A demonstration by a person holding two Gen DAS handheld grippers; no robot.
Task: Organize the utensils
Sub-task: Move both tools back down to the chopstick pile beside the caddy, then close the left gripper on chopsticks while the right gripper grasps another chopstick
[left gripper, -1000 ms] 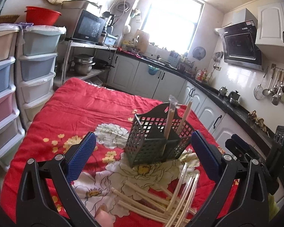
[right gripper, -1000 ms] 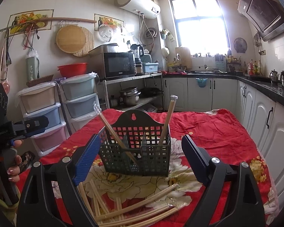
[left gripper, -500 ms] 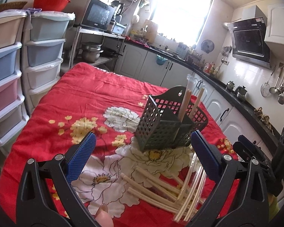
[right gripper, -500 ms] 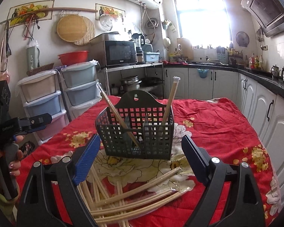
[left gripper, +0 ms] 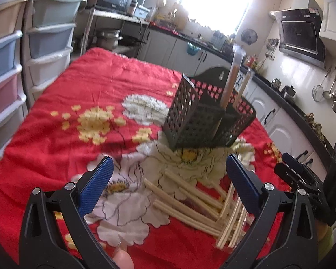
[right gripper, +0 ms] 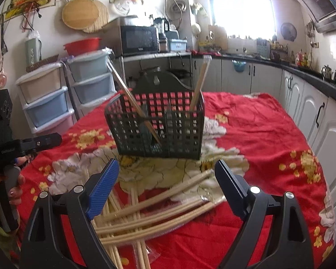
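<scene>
A dark perforated utensil basket [left gripper: 203, 121] [right gripper: 159, 125] stands on the red flowered tablecloth [left gripper: 82, 94] with two wrapped chopstick pairs upright in it. Several pale chopstick pairs in clear sleeves [left gripper: 203, 206] [right gripper: 154, 210] lie in a loose heap in front of the basket. My left gripper [left gripper: 168, 174] hovers open above the heap's left part, nothing between its blue pads. My right gripper [right gripper: 166, 174] is open over the heap, empty too. The right gripper's body [left gripper: 302, 179] shows at the right edge of the left wrist view; the left one [right gripper: 9, 148], held by a hand, appears at the left of the right wrist view.
Stacked plastic drawer units [left gripper: 15, 51] [right gripper: 56, 94] stand left of the table. Kitchen cabinets and a dark counter [right gripper: 313, 94] run along the right and back. A microwave [right gripper: 138, 38] sits on a shelf behind.
Both grippers have sunk and tilted down toward the table; the chopstick heap and basket now look nearer and sit higher in both views. The jaws stayed wide.
</scene>
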